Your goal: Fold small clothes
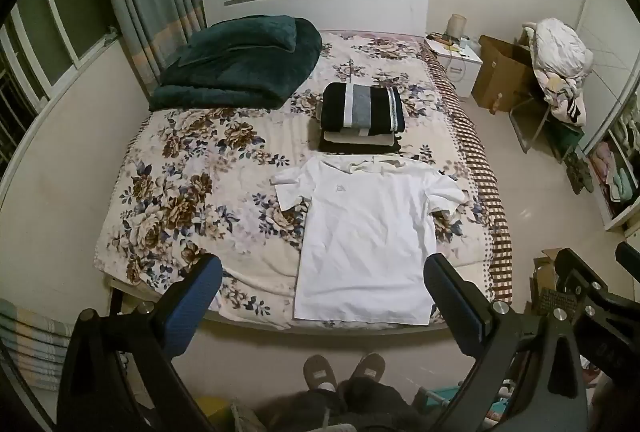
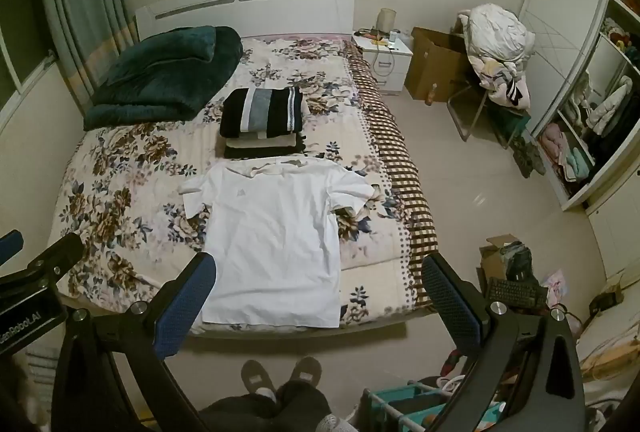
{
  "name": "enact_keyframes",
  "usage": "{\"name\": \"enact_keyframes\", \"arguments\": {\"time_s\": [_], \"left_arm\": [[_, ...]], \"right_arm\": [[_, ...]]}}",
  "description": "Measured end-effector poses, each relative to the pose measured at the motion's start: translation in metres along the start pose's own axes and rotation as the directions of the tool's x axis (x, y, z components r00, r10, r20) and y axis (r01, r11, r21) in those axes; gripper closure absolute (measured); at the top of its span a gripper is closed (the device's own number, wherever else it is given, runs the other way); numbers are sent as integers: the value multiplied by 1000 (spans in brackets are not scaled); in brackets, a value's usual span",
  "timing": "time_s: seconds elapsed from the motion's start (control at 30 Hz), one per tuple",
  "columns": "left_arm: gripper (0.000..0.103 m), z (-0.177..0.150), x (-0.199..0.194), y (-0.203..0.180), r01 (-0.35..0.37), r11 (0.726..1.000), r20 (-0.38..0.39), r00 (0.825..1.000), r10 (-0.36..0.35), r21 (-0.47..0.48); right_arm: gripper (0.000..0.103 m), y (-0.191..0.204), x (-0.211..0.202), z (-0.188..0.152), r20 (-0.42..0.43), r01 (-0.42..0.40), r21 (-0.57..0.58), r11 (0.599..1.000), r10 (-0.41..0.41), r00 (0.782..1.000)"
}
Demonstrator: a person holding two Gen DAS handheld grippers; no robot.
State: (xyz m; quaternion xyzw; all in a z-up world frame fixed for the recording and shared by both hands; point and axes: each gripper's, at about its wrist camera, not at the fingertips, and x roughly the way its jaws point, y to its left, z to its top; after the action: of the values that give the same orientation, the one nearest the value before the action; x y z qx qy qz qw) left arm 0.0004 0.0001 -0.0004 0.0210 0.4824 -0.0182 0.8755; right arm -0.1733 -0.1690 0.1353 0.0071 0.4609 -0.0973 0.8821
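White T-shirt lies flat, face up, on the near right part of the floral bed, collar toward the headboard, hem at the foot edge. Both sleeves spread out; left sleeve a bit rumpled. Just behind the collar sits a stack of folded clothes, striped dark one on top. Green blanket is well apart, far left corner.

Left gripper hangs above the foot of the bed w/ jaws spread wide, nothing in them. Right gripper same: wide, empty, raised off the cloth. Neither touches the shirt yet.

Judged step: start of fold, i.e. first grasp. To do it well:
- Come down on one side, one claw at the shoulder/sleeve seam, other at the hem corner on that same side.
- Pinch top layer + back layer together, else the fabric splits & bunches.
- Lift low, carry across toward the centre line w/ both claws in step so the edge stays straight.
- Smooth the rumpled sleeve first or fold it in.
- Keep clear of the stack; collar is close to it.
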Motion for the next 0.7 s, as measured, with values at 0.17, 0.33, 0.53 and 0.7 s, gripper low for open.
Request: {"name": "enact_keyframes", "arguments": {"time_s": [0.17,0.33,0.53,0.7], "left_arm": [[0,0,-1,0,0,1000,7,1000,0,-3],[0,0,-1,0,1,1000,10,1000,-1,-4],[0,0,-1,1,4,1000,10,1000,-4,-5],[0,1,-2,-2,5,1000,13,1000,-5,-4]], "right_arm": [[0,1,-2,1,1,-4,0,1000,4,1000],[0,2,-3,1,1,-2,2,1000,2,1000],[0,0,-3,1,5,1,-2,1000,-1,1000],[0,3,-10,3,11,3,-2,1000,-3,1000]]}}
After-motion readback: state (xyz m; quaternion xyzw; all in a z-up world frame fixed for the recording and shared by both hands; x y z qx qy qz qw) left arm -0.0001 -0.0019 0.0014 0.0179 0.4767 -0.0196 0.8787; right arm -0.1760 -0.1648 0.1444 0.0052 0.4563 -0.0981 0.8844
